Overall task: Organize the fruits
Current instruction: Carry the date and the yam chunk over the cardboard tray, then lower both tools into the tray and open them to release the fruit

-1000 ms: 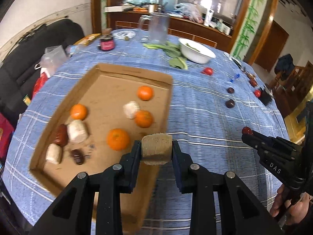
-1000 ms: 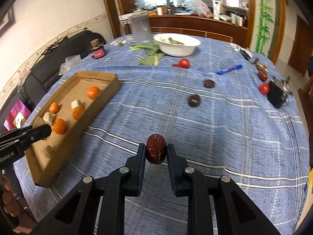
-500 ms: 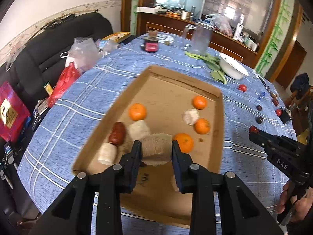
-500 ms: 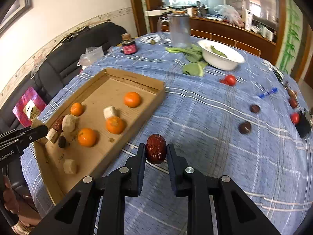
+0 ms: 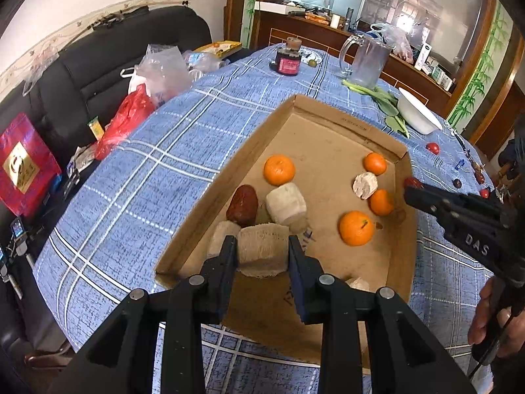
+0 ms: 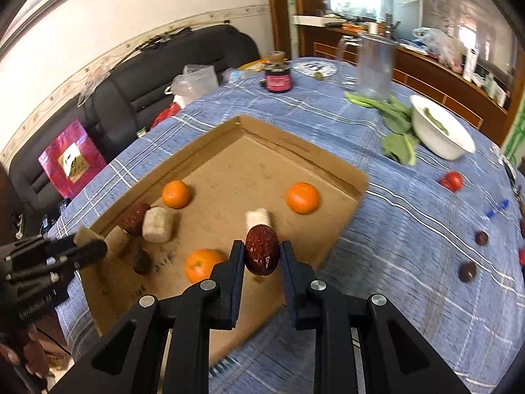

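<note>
Left gripper point(image 5: 262, 252): jaws clamped on a pale fibrous chunk point(image 5: 262, 249), one finger pressed to each side of it.
Right gripper point(image 6: 262, 254): jaws clamped on a dark red date point(image 6: 262, 253), which stands upright between the fingers.
Cardboard tray point(image 5: 328, 115): lies on the table directly ahead of and beneath both pairs of fingers; shallow, open-topped.
Tray contents, left wrist view: second red date point(image 5: 242, 204) just beyond the left finger; large white chunk point(image 5: 286, 203) just beyond the held chunk, beside that date; small pale chunk point(image 5: 223, 238) touching the outer side of the left finger; four oranges, the nearest orange point(image 5: 356, 228) ahead and right of the right finger; round pale piece point(image 5: 365, 185) further ahead.
Tablecloth point(image 5: 157, 170): blue with white check lines.
Loose fruit: cherry tomato point(image 6: 452, 180) and two dark round fruits point(image 6: 467, 272) on the cloth, well to the right of the right gripper's fingers.
White bowl point(image 6: 439, 131): far right, leafy greens point(image 6: 397, 121) beside it.
Clear jug point(image 5: 367, 59): far ahead, past the tray.
Dark jar point(image 5: 288, 60): pink label, text too small to read.
Writing, right gripper body: "DAS" in white, seen from the left wrist view.
Writing, left gripper body: white lettering, blurred, not legible.
Writing, tray floor: dark scrawl near the fingers, unreadable.
Red bag point(image 5: 23, 167): gold emblem, far left, off the table.
</note>
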`<state>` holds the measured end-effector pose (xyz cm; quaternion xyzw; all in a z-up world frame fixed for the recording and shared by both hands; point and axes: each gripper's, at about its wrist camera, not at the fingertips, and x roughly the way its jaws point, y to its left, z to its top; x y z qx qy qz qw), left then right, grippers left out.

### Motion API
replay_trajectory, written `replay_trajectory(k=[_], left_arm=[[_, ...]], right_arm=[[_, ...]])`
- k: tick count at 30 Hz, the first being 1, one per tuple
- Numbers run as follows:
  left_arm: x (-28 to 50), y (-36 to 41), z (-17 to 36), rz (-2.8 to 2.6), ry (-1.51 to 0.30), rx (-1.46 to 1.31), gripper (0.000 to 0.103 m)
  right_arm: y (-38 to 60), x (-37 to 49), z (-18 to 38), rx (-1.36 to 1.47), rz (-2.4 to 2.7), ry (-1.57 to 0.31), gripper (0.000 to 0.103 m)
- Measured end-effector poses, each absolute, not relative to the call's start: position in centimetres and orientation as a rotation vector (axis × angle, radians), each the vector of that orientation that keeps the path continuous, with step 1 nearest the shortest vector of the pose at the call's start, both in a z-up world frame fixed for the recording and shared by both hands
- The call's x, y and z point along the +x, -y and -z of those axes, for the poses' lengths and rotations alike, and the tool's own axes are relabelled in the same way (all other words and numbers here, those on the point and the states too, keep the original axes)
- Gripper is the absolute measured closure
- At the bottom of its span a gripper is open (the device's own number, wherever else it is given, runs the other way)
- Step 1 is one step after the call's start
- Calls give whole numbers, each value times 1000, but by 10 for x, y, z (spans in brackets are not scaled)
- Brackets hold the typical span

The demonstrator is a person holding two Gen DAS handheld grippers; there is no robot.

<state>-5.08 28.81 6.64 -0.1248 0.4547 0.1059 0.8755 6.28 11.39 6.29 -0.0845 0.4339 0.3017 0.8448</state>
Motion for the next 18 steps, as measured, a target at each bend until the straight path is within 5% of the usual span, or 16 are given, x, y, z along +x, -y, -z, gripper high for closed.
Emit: replay_trajectory(k=[18], left_arm=[[-50, -279, -49, -156, -980, -324, 73]], right_arm=[[-176, 90, -35, -270, -717, -959, 79]])
